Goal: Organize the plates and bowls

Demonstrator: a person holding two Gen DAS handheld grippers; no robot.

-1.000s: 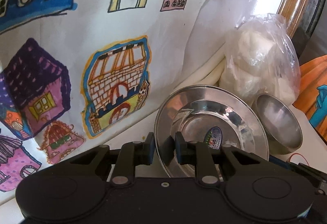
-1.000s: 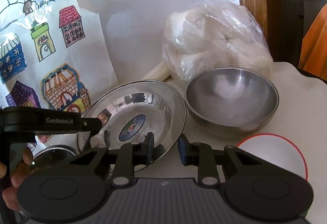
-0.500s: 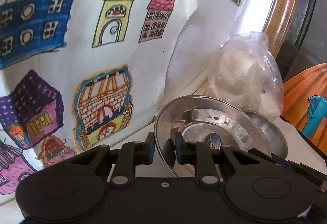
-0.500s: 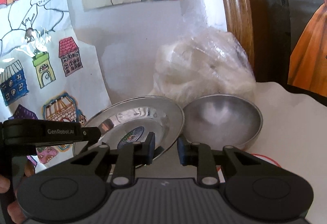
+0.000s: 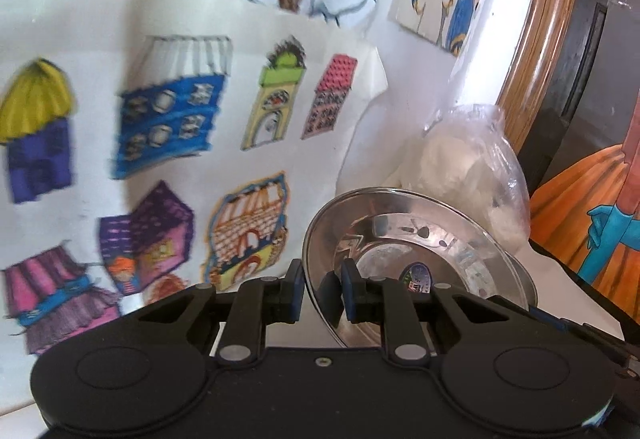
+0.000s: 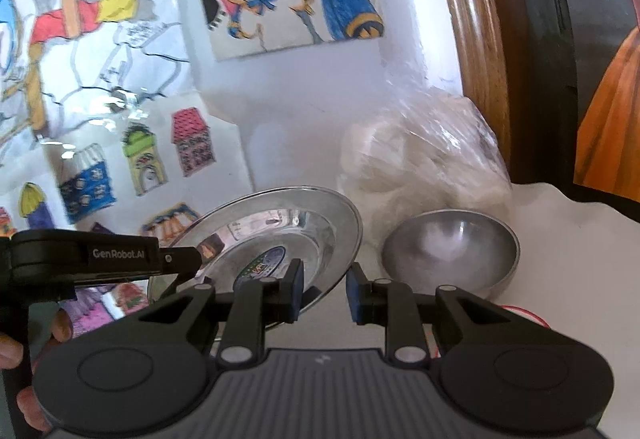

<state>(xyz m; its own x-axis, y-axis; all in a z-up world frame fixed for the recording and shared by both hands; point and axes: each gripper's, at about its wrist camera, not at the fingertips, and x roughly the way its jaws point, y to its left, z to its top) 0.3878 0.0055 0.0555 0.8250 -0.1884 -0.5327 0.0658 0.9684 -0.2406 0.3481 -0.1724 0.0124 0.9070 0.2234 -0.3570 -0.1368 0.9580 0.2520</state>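
Note:
A shiny steel plate (image 5: 420, 239) with an oval sticker is held tilted above the white table. My left gripper (image 5: 322, 291) is shut on its left rim. In the right wrist view the same plate (image 6: 280, 227) shows with the left gripper (image 6: 192, 259) clamped on its edge. My right gripper (image 6: 324, 293) straddles the plate's near right rim, its jaws slightly apart and not pressed on the metal. A steel bowl (image 6: 450, 251) sits on the table just right of the plate.
A clear plastic bag of white lumps (image 6: 424, 167) leans behind the bowl, also seen in the left wrist view (image 5: 472, 175). Children's drawings (image 5: 200, 119) cover the wall close behind. A wooden frame (image 6: 460, 39) stands right. A red-rimmed white dish edge (image 6: 520, 313) peeks by the right gripper.
Both grippers have risen, lifting and tilting the plate off the table. The bowl stayed on the table and now sits lower in view.

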